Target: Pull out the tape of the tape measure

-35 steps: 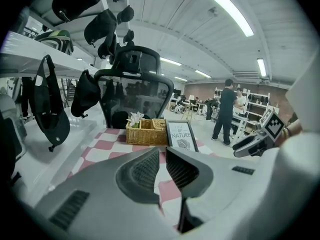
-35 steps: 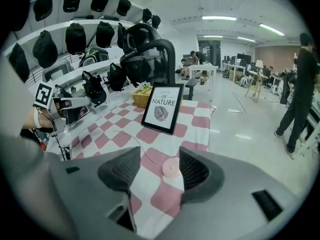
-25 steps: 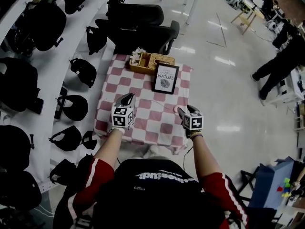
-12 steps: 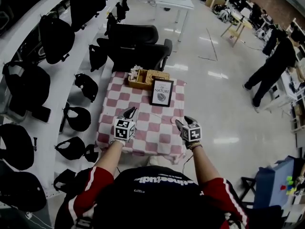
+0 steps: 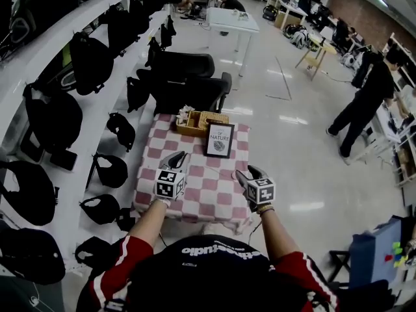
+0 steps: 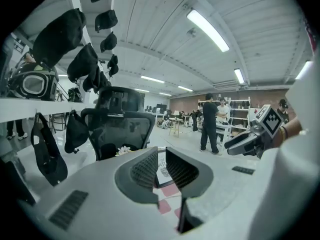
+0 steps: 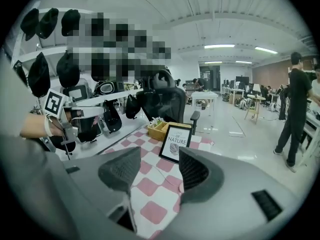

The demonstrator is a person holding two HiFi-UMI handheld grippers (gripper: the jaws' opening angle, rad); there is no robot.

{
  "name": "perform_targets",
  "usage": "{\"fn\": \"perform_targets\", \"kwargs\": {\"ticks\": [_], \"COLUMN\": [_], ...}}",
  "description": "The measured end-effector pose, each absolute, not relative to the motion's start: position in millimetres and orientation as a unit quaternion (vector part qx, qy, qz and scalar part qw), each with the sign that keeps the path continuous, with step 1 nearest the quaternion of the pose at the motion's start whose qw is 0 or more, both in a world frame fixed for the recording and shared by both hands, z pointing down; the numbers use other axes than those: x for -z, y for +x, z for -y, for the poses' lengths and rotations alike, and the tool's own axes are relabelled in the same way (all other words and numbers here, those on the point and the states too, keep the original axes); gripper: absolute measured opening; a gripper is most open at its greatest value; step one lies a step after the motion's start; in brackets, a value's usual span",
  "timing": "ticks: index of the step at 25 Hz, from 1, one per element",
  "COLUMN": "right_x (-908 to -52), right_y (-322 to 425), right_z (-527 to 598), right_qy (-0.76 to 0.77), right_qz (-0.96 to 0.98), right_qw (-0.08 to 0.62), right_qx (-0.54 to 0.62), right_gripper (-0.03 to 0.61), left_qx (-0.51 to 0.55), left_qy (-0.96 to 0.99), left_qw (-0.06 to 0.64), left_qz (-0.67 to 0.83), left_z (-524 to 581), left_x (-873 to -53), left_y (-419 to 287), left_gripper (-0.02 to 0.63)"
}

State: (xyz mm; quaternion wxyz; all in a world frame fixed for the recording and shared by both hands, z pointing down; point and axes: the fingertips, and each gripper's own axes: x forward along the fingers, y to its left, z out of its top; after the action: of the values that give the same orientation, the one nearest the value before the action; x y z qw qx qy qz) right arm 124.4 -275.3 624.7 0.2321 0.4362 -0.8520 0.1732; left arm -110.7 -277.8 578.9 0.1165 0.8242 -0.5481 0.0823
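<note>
As seen from above, tabletop (image 5: 214, 188): small, covered with a pink-and-white checked cloth, both claws held over its near edge.
Left claw (image 6: 161, 160): jaws apart by a rather narrow gap, nothing between them; only the picture frame and a little cloth visible through the gap, farther away.
Right claw (image 7: 159, 165): jaws wide apart, gripping nothing; only cloth squares visible between them.
Position of claws: side by side in the head view, well apart from each other, above the cloth.
Picture frame (image 5: 220, 140): upright near the far side of the tabletop, black border, white sheet with the word "NATURE".
Basket (image 5: 196, 121): yellowish, at the far edge, just behind the frame and a little to the left, something white inside.
Tape measure: not made out with certainty; possibly the small pale round thing (image 7: 180, 187) lying on the cloth at the inner edge of the right claw's right jaw, partly hidden; thin pale line on the cloth beside it.
Office chairs (image 5: 188, 86): two, black, just beyond the tabletop.
Black bags (image 5: 55, 119): many, in rows on the left side.
Standing person (image 5: 365, 99): dark clothes, far to the right on the shiny floor.
</note>
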Motion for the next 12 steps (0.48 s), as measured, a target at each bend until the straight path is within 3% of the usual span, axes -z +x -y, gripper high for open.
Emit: {"fn": "perform_targets", "kwargs": {"ticks": [12], "right_x": [-541.3], "right_y": [80.2], "right_z": [256.3], "right_qy": [0.439], "right_qz": [0.876], "right_qw": [0.15], "right_qx": [-0.131], "right_gripper": [0.241], "left_qx": [-0.051], "left_qy": [0.834], "left_qw": [0.097], "left_qz": [0.54], "left_z": [240.4], "left_x": [-521.5], "left_y": [-114.6], "left_gripper": [0.04]}}
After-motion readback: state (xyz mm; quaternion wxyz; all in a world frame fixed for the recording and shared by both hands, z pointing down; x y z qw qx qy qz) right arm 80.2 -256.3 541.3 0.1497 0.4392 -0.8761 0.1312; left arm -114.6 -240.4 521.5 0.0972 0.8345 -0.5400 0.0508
